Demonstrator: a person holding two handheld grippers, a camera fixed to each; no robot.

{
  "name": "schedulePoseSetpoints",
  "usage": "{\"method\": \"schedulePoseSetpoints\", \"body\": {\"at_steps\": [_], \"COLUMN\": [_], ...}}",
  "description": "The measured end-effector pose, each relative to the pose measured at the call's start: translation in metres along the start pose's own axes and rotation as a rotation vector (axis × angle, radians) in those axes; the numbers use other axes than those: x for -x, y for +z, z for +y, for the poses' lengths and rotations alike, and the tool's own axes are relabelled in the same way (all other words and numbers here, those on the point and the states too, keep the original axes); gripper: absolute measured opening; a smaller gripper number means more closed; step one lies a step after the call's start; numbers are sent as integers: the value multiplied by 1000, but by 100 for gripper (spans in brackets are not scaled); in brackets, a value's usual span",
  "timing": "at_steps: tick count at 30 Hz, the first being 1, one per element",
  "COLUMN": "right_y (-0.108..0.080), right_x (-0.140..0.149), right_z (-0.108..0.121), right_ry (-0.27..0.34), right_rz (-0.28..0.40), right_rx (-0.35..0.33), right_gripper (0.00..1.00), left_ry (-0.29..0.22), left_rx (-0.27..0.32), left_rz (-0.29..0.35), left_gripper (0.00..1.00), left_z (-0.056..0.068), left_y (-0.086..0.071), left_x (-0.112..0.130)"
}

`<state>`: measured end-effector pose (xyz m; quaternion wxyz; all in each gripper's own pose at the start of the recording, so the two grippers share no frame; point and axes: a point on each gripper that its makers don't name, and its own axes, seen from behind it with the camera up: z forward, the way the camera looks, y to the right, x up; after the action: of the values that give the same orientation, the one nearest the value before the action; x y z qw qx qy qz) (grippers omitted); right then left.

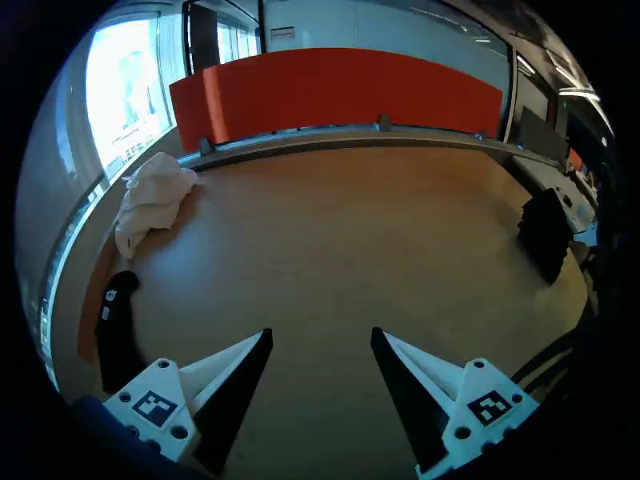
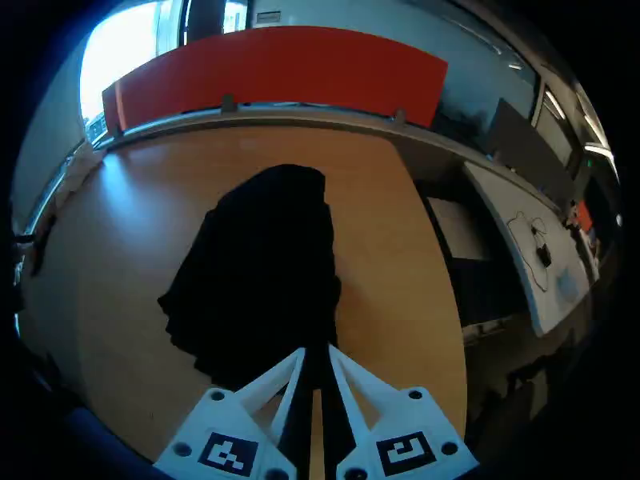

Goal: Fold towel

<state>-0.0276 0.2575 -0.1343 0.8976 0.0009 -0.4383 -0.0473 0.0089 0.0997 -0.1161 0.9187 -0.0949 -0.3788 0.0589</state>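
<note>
A black towel (image 2: 260,272) lies bunched on the wooden table (image 2: 120,240) in the right gripper view. My right gripper (image 2: 316,356) is shut on its near edge, the fingers almost together with dark cloth between them. In the left gripper view the same black towel (image 1: 546,230) stands as a dark heap at the far right of the table (image 1: 344,240). My left gripper (image 1: 320,340) hovers open over bare wood, holding nothing. A crumpled white towel (image 1: 152,200) rests at the table's far left corner.
A red divider panel (image 1: 336,92) runs along the table's back edge. A black object (image 1: 116,320) lies by the left edge near my left gripper. Right of the table stand a lower white desk (image 2: 520,240) and dark furniture.
</note>
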Motion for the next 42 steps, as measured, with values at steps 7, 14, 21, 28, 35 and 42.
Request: {"method": "schedulePoseSetpoints", "body": {"at_steps": [7,14,21,28,35,42], "right_y": [9,14,10,2,-6,-13], "right_x": [14,18,14,13,13,3], "right_z": [1,0,-2,-3,9,8], "right_ry": [-4,14,25,22,17,36], "right_rz": [-45,-50,-20,-2,9,42], "right_rx": [1,6,10,23,76,82], "right_gripper": [5,5,6,11,40,64], "left_ry": [8,10,13,12,14,12], "left_rx": [-3,-2,-3,3,7,11], "left_rz": [-2,-6,-2,0,4,8], "left_gripper": [91,91,91,91,91,91], "left_z": [0,1,1,3,3,3], "left_y": [-1,-1,-1,1,2,2], "left_x": [3,4,3,2,0,-2]}}
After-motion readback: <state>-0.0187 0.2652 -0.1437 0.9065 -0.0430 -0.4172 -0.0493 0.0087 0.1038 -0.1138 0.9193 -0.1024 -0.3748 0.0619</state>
